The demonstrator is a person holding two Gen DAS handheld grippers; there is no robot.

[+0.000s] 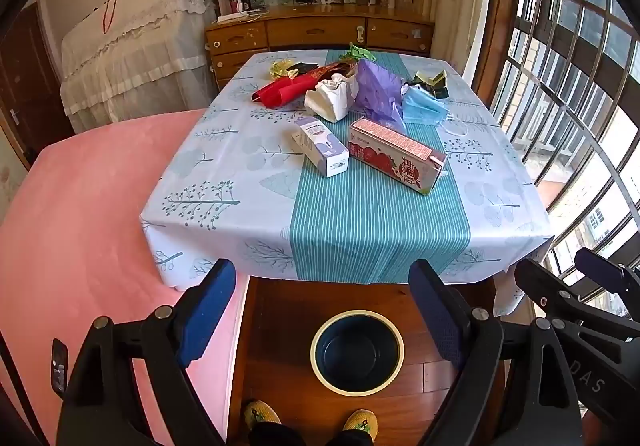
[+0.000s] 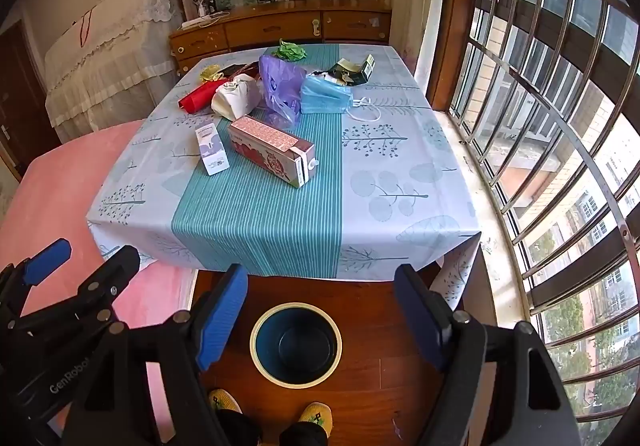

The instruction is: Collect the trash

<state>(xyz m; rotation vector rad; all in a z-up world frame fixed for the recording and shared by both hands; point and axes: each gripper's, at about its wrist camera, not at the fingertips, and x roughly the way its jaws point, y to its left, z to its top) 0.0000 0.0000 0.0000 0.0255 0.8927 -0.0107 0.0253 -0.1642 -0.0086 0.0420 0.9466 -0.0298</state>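
Note:
Trash lies on the table [image 1: 224, 206]: a red juice carton [image 1: 396, 154], a small white and purple box [image 1: 320, 144], a crumpled white paper bag [image 1: 330, 100], a purple plastic bag [image 1: 378, 94], a blue face mask [image 1: 424, 106], a red wrapper [image 1: 288, 88] and a dark green carton [image 1: 434, 80]. A dark bin with a cream rim [image 1: 357, 352] stands on the floor before the table; it also shows in the right wrist view [image 2: 296, 344]. My left gripper [image 1: 322, 310] and right gripper [image 2: 320, 318] are both open and empty, held above the bin.
A pink bed [image 1: 80, 226] lies left of the table. A barred window [image 2: 560, 126] runs along the right. A wooden dresser [image 1: 316, 34] and shelves stand behind the table. The person's feet in yellow slippers [image 1: 360, 420] are beside the bin.

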